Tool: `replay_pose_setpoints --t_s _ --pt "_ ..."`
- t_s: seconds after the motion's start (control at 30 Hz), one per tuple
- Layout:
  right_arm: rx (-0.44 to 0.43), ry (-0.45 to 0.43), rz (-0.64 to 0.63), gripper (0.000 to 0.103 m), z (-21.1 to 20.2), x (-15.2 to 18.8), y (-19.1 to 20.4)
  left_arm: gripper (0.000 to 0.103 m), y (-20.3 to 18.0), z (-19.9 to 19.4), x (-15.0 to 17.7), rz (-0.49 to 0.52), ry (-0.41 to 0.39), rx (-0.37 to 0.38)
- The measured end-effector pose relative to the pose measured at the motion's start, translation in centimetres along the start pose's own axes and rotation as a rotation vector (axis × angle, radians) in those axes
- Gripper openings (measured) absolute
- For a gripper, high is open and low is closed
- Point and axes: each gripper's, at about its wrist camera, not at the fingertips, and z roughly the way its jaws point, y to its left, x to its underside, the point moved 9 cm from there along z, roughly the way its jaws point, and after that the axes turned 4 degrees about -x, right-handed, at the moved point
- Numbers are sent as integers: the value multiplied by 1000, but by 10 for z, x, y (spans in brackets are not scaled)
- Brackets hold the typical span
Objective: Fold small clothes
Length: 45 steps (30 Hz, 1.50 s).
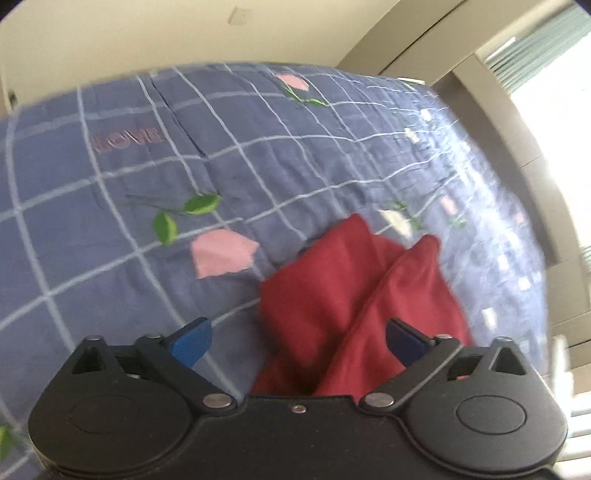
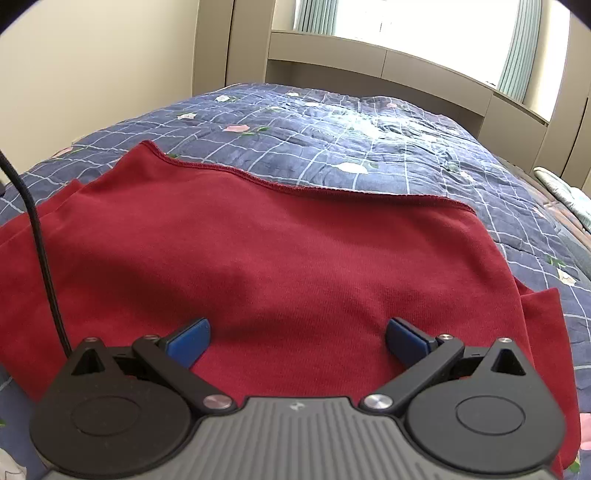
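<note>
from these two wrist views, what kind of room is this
Most likely a bedroom. A red garment lies spread on a bed covered by a blue checked quilt with flower prints, and a curtained window sits behind the built-in headboard shelf.

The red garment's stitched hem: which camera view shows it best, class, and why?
The right wrist view: the red garment lies sharp, its stitched hem running across the quilt. The left wrist view is blurred, showing only bunched red folds, no hem.

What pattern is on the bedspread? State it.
Blue bedspread with a pale grid and scattered pink flowers with green leaves; clearest in the right wrist view.
</note>
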Motion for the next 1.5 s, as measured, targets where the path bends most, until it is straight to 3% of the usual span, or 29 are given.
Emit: replay_pose_setpoints --t_s 0.1,0.17,0.3,0.63,0.73,0.8,0.9,1.13,1.2,1.3,1.33,1.37,1.5 --pt "-5 -3 -2 103 0 0 0 81 -2 8 -5 -70 30 88" --pt "-6 -5 -2 103 0 0 1 76 -3 15 -4 -109 61 107" --pt "-7 -10 -1 103 0 0 0 57 2 23 -3 -207 84 132" --pt "-14 -19 -2 103 -1 1 1 57 17 30 2 -348 33 137" --pt "-15 -20 -2 103 -1 1 1 52 17 28 -2 -397 0 172" --pt "-15 -20 -2 103 -1 1 1 34 16 25 -5 -436 -26 210" --pt "-19 -21 -4 103 -1 1 1 19 15 14 -7 -443 -79 249" --pt "-21 -25 -4 103 -2 0 2 16 18 -4 -4 -423 -117 272" --pt "-22 -27 -4 103 -2 0 2 27 19 -1 -4 -422 -94 272" --pt "-22 -27 -4 103 -2 0 2 31 20 8 -5 -428 -67 252" --pt "-22 -26 -4 103 -2 0 2 29 20 10 -7 -421 -63 232" --pt "-22 -26 -4 103 -2 0 2 16 20 13 -7 -415 -63 205" --pt "-24 -26 -4 103 -2 0 2 7 24 6 -5 -406 -95 147"
